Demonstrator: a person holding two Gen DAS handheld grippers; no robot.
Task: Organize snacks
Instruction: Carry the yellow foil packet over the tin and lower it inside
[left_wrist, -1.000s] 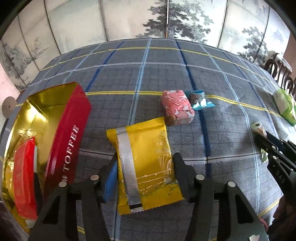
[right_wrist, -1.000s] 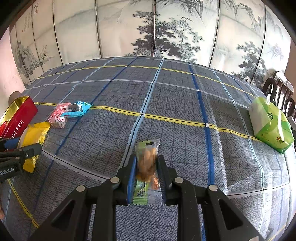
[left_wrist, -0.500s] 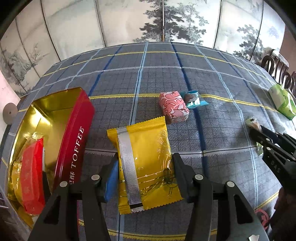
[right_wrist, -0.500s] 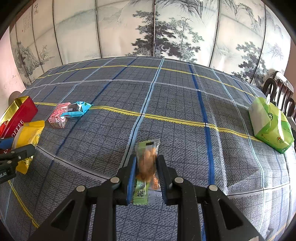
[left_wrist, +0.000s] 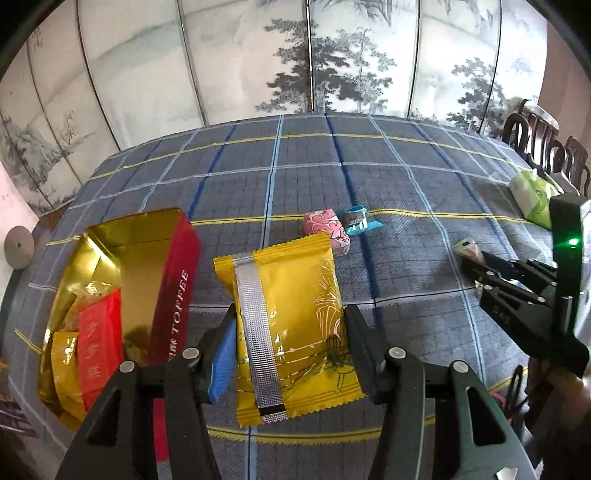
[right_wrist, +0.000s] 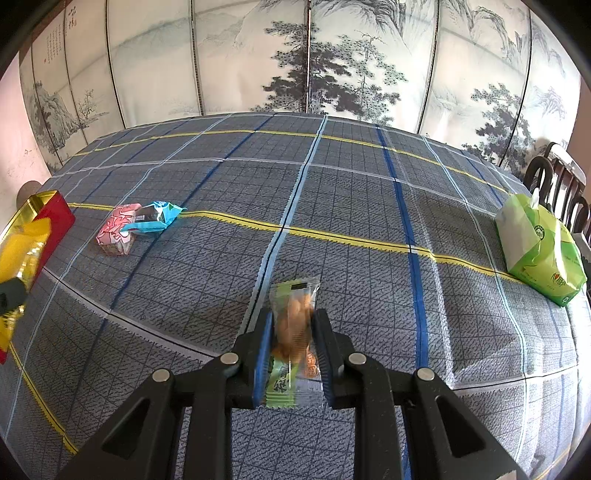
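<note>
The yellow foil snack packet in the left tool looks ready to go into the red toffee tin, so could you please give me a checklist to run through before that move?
1. Left tool gripping the yellow foil snack packet: ok, pads press both long edges.
2. Red toffee tin open: ok, no lid on it.
3. Room in the tin: ok, the gold far end is bare; red and gold packets fill the near end.
4. Path to the tin clear: ok, nothing stands between.
5. Right tool secure on the clear peanut packet: ok.
6. Packet's seal intact: cannot tell.
</note>
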